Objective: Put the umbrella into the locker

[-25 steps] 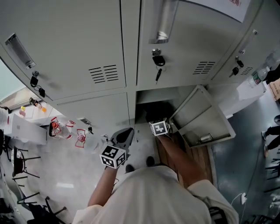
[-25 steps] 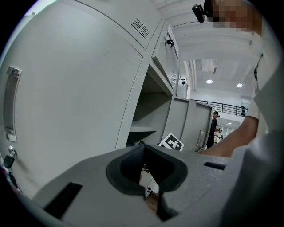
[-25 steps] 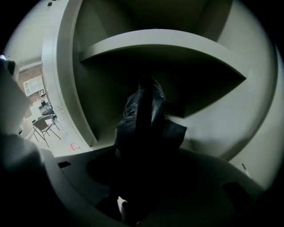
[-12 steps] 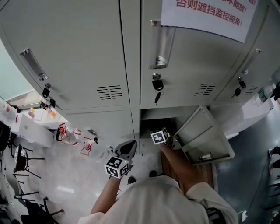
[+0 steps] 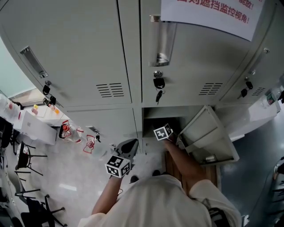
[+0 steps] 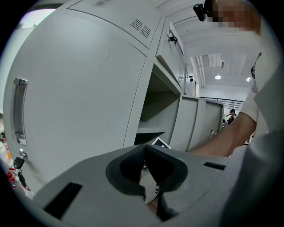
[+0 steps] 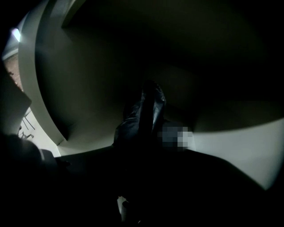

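Observation:
The black folded umbrella shows in the right gripper view, reaching into the dark lower locker. Its near end runs down into the shadow between my right gripper's jaws, which are opening; the pads themselves are too dark to make out. In the head view the right gripper's marker cube sits at the locker's mouth, and the jaws beyond it are hidden inside. My left gripper hangs left of the opening, in front of the neighbouring door. Its jaws meet at the tips with nothing between them.
The open locker's door swings out to the right of my right arm. Closed grey locker doors with keys surround the opening. A paper notice hangs on the upper door. White floor and chairs lie to the left.
My right gripper has pushed a little farther into the locker's mouth and rolled slightly. The left gripper has stayed where it was.

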`<state>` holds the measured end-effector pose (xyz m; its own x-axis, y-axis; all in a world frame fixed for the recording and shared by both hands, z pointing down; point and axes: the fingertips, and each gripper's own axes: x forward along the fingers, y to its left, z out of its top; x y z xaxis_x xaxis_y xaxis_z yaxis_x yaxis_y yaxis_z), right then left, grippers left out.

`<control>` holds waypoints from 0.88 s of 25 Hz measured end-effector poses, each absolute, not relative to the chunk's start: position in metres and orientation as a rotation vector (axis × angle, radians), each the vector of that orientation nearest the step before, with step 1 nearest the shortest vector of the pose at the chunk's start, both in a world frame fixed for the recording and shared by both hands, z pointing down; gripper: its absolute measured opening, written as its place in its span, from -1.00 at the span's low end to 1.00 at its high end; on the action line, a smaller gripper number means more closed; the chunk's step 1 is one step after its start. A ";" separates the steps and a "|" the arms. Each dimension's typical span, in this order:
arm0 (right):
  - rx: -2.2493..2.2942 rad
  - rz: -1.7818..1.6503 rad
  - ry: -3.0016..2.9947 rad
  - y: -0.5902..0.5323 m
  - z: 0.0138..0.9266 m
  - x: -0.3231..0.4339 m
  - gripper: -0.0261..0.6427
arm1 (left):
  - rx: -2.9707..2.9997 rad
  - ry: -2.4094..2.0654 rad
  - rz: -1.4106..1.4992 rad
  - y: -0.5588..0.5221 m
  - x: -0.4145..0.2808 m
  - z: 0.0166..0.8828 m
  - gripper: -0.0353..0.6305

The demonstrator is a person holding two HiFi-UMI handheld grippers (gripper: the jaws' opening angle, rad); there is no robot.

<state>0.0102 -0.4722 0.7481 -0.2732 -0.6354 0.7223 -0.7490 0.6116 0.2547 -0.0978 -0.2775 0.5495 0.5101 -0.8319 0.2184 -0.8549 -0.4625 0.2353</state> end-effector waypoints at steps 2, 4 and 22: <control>1.097 0.138 -2.001 -0.473 0.748 0.009 -0.15 | 2.447 -1.409 0.105 -0.277 -0.097 0.549 -0.88; 1.095 0.111 -1.995 -0.474 0.751 0.009 -0.13 | 2.453 -1.405 0.108 -0.276 -0.096 0.548 -0.88; 1.117 0.048 -1.962 -0.459 0.736 0.020 0.02 | 2.488 -1.333 0.122 -0.262 -0.089 0.550 -0.88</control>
<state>0.0200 -0.4592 0.7355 -0.2344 -0.6859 0.6889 -0.7185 0.5996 0.3525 -0.0887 -0.2620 0.5495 0.5620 -0.7970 0.2212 -0.8240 -0.5161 0.2340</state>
